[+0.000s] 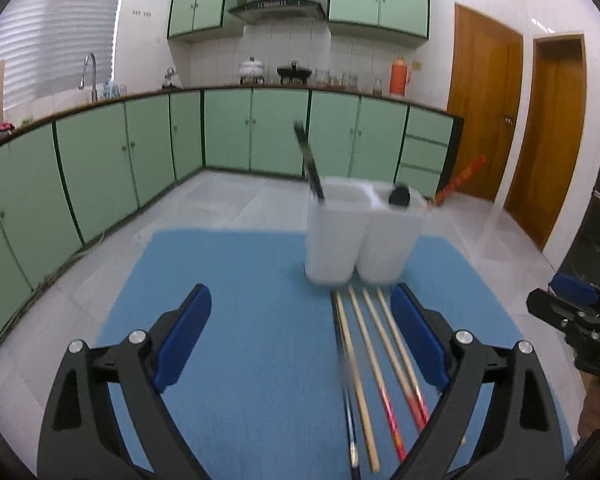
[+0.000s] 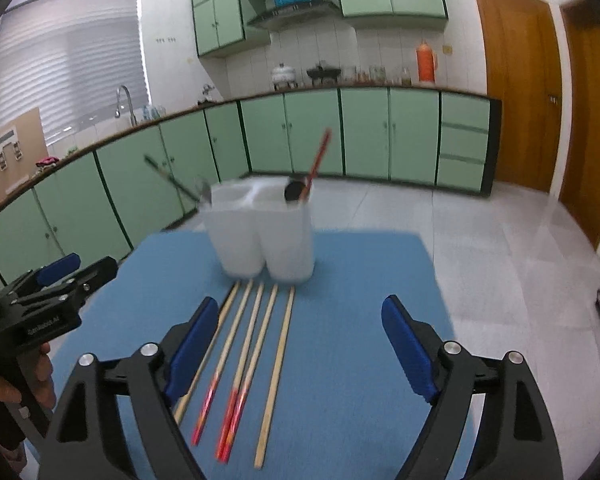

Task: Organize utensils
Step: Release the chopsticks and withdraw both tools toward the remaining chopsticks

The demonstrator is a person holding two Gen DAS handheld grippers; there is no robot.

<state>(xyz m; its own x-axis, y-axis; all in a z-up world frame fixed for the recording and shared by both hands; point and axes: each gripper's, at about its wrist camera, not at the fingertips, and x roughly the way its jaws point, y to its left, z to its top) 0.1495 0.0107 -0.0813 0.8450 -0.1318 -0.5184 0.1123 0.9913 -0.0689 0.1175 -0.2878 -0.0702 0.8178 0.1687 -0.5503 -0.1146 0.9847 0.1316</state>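
Note:
A white two-compartment utensil holder (image 1: 360,232) (image 2: 260,232) stands on the blue mat (image 1: 240,280) (image 2: 360,280). A black chopstick (image 1: 309,160) (image 2: 168,178) leans in its left compartment. A red chopstick (image 1: 460,178) (image 2: 319,156) and a black round-ended utensil (image 1: 399,196) (image 2: 294,191) are in the right one. Several chopsticks (image 1: 380,368) (image 2: 248,360) lie side by side on the mat before the holder. My left gripper (image 1: 300,340) is open and empty, left of them. My right gripper (image 2: 300,348) is open and empty above them.
The mat lies on a table above a tiled kitchen floor. Green cabinets (image 1: 228,132) line the far walls, wooden doors (image 1: 484,100) stand at the right. The right gripper shows at the left wrist view's right edge (image 1: 572,312); the left gripper shows at the right wrist view's left edge (image 2: 48,296).

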